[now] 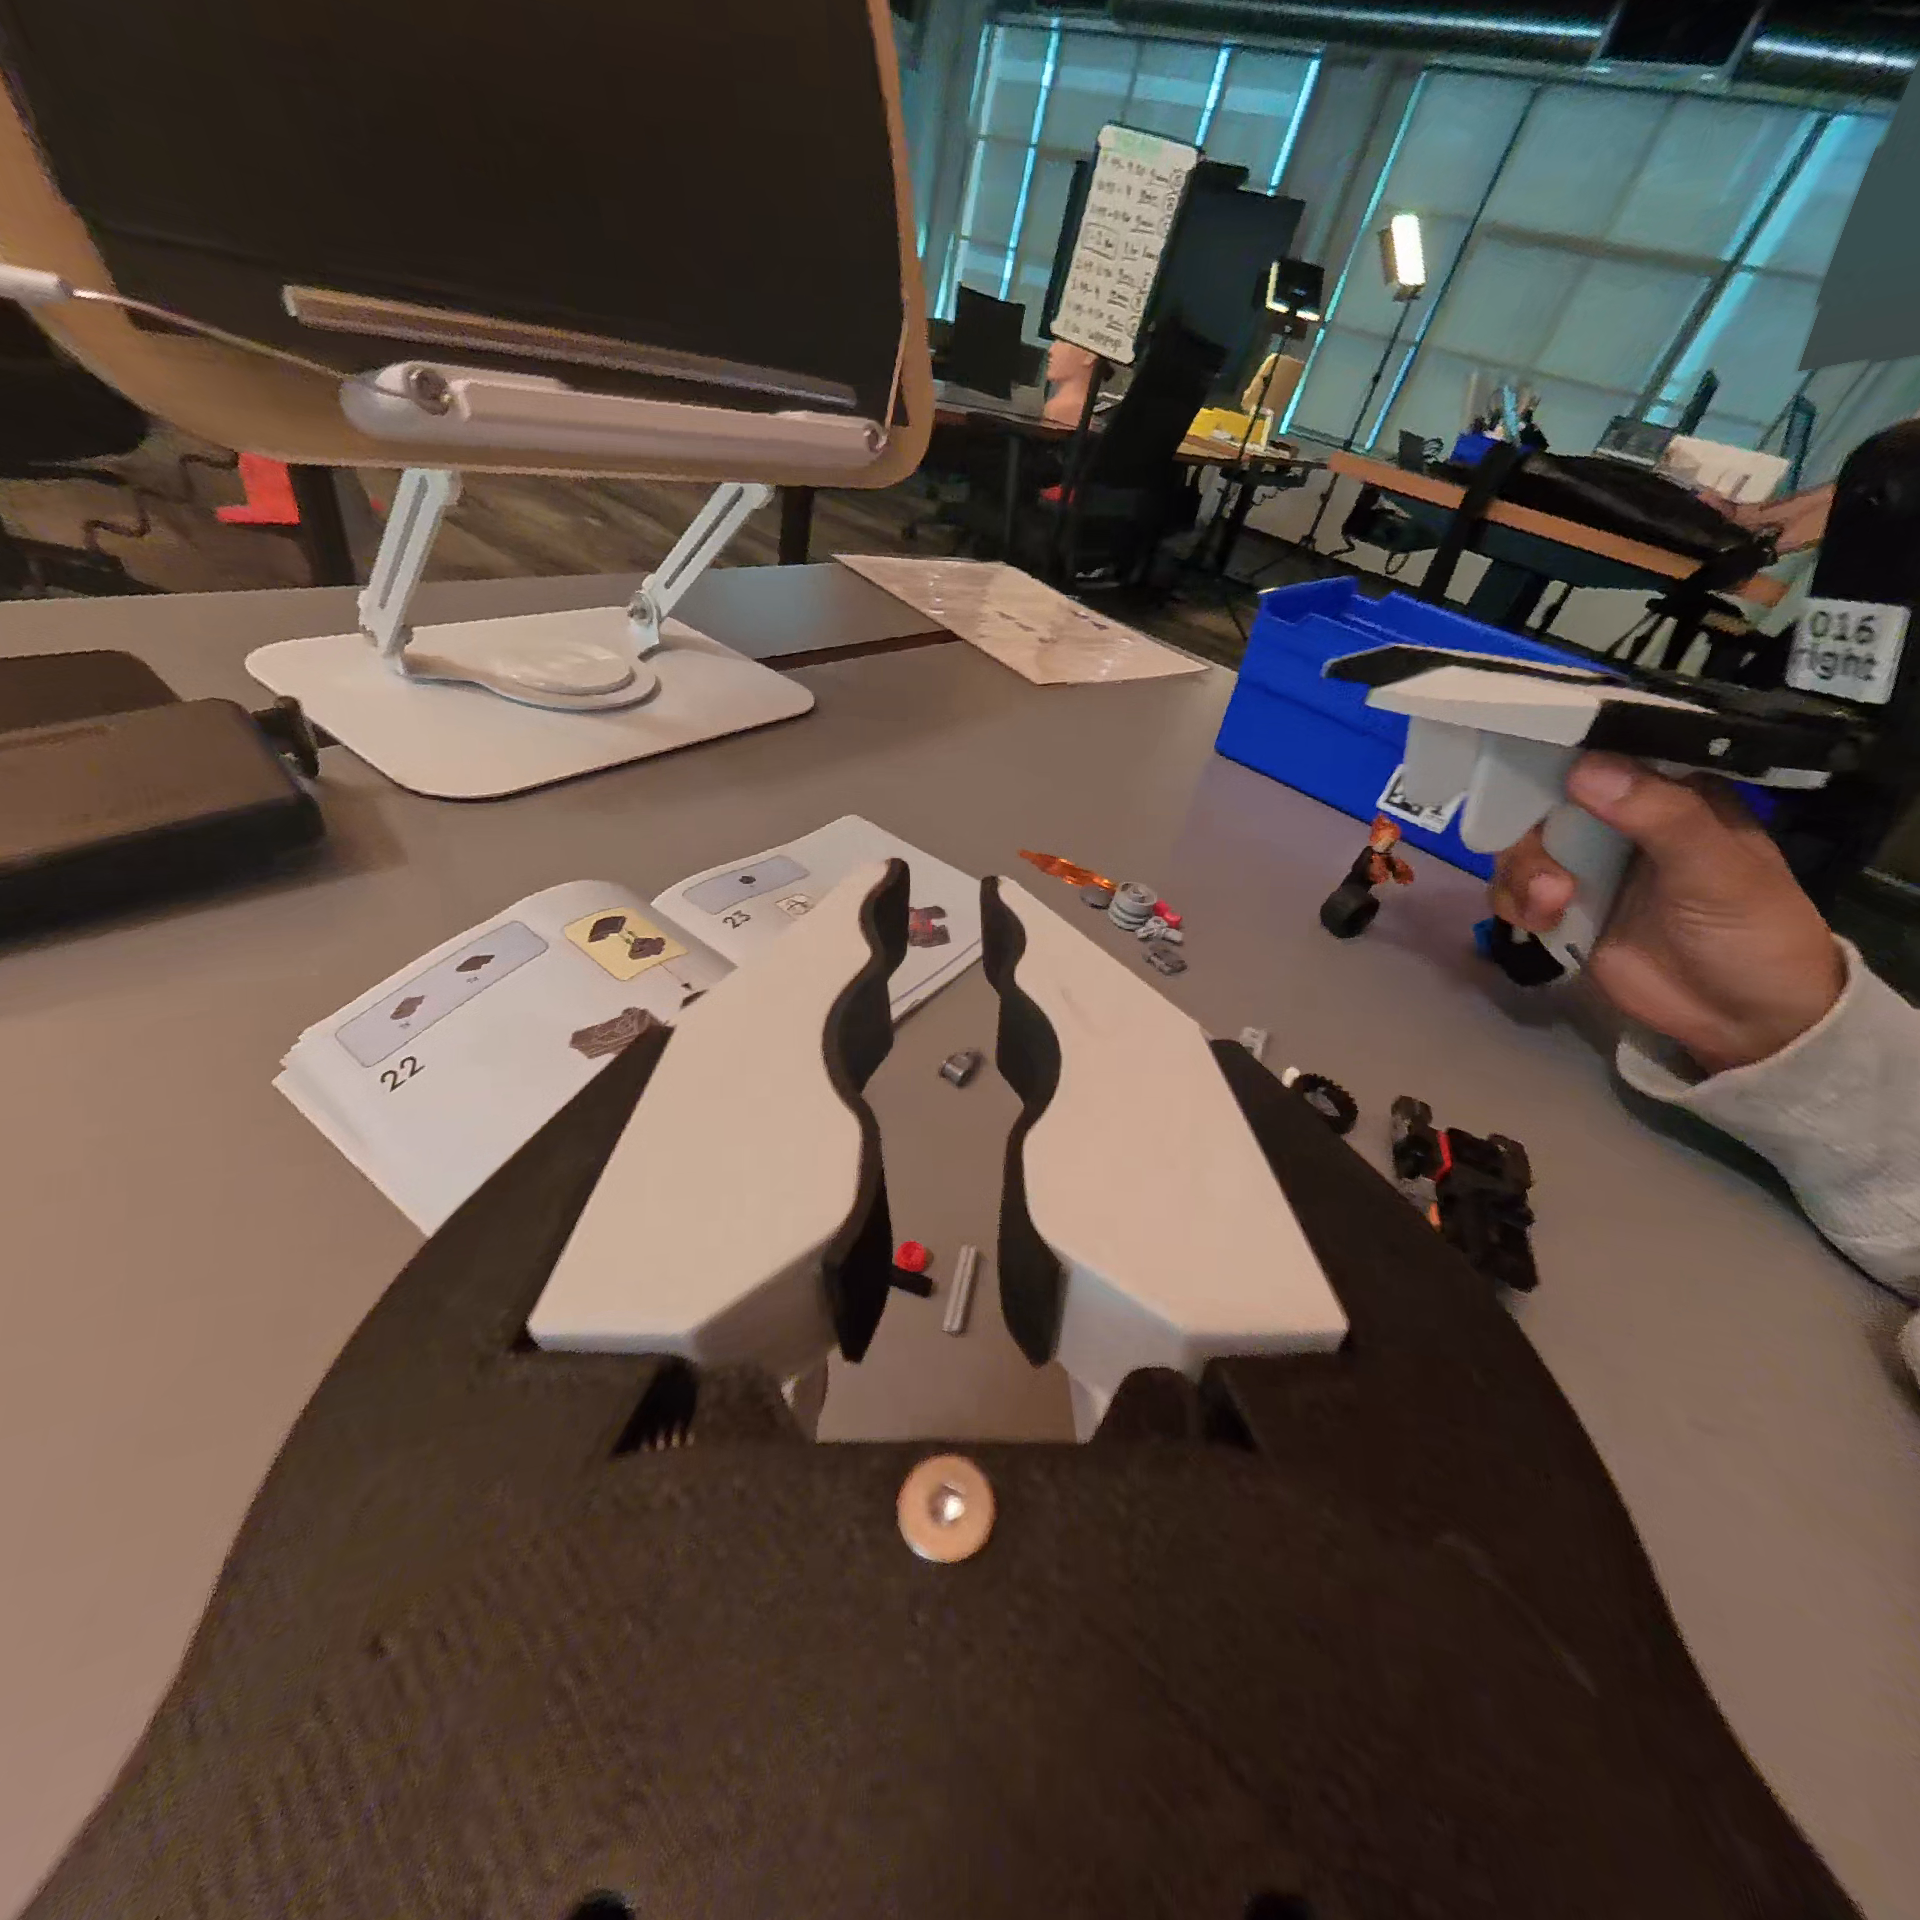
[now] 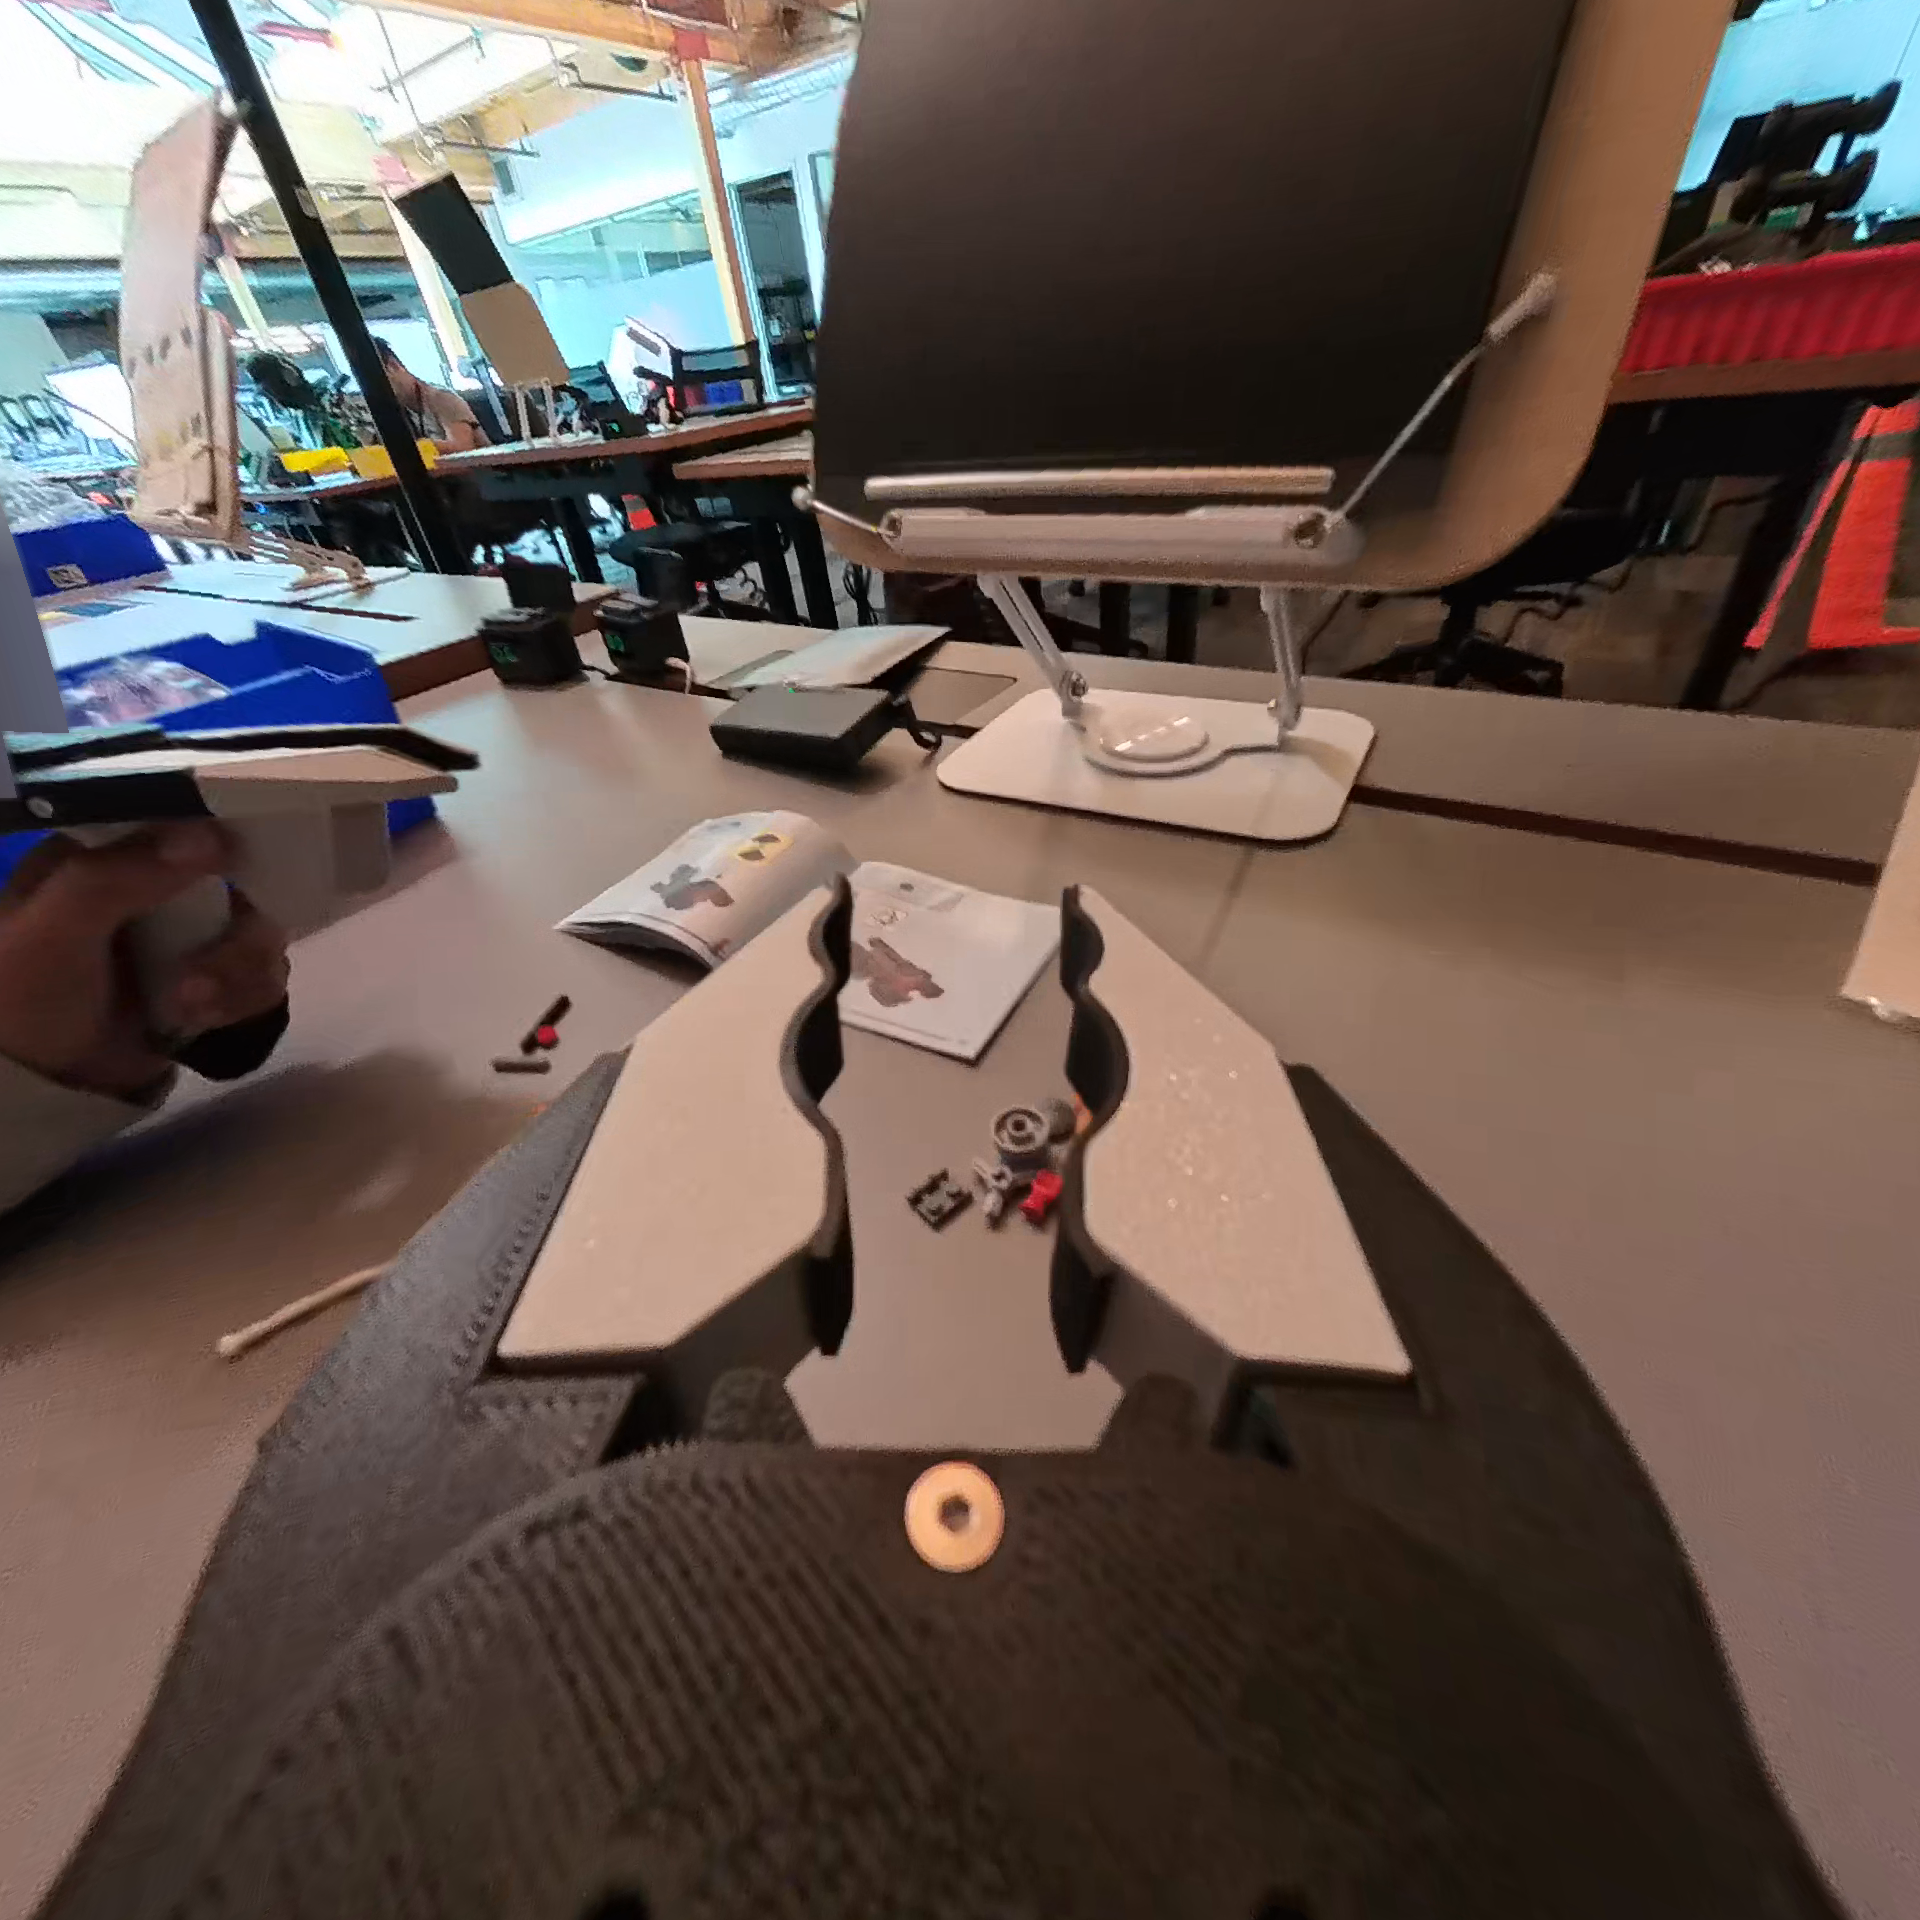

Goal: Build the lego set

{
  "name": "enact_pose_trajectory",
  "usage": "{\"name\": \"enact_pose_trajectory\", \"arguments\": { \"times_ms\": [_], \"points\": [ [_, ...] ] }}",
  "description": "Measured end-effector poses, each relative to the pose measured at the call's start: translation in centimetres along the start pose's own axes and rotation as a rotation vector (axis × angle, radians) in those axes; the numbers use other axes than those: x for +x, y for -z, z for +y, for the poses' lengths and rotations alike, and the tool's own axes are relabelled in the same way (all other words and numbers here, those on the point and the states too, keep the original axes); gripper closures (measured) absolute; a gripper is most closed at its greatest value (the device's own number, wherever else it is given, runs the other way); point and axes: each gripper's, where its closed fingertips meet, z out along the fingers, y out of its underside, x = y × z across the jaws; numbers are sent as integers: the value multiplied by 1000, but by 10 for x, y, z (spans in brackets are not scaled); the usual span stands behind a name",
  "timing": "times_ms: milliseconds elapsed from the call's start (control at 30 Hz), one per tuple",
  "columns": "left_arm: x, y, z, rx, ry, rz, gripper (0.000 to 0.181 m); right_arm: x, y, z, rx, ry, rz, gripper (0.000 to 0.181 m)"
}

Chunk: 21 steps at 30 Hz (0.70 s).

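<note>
My left gripper (image 1: 943, 883) is open and empty above the grey table. Between its fingers lie a small grey piece (image 1: 960, 1067), a red stud piece (image 1: 911, 1259) and a grey bar (image 1: 962, 1288). An open instruction booklet (image 1: 468, 997) lies ahead to the left. A black partly built model (image 1: 1470, 1184) lies to the right, near a minifigure (image 1: 1382, 868). My right gripper (image 2: 956, 902) is open and empty over a cluster of small parts: a grey wheel hub (image 2: 1023, 1129), a dark plate (image 2: 938, 1198) and a red piece (image 2: 1039, 1195). The booklet also shows in the right wrist view (image 2: 935, 961).
A tablet on a white stand (image 1: 540, 686) stands at the back. A blue bin (image 1: 1309, 686) sits at the right, a black case (image 1: 135, 790) at the left. A small black tyre (image 1: 1328, 1099) and loose grey discs (image 1: 1138, 902) lie on the table. The dark plate (image 2: 938, 1198) is closer to my right gripper, around 12 cm from its tips; the left tips are 20 cm off. My left wrist view (image 1: 1173, 952) looks at it from another angle. About 15 cm separates my right fingertips from the black partly built model (image 1: 1470, 1184).
</note>
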Motion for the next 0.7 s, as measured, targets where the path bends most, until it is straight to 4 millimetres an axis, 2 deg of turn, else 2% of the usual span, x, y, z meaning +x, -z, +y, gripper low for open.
{"name": "enact_pose_trajectory", "arguments": {
  "times_ms": [100, 200, 300, 500, 700],
  "points": [
    [16, 10, -17, 58, 12, 57, 169, -20, -6, -11, 41, 16, -49, 143],
    [33, 25, -35, 133, 2, 104, 170, -39, -11, -6, 37, 139, -61, 145],
    [22, 31, -28, 97, -89, 4, 171, -35, -7, 6, 6, 237, 5, 148],
    [8, 47, -16, 52, -90, -36, 172, -33, 16, 1, 116, 32, -81, 148],
    [1, 53, -6, 17, 17, -1, 170, -30, 22, -4, 161, -128, -153, 145]
  ]
}}
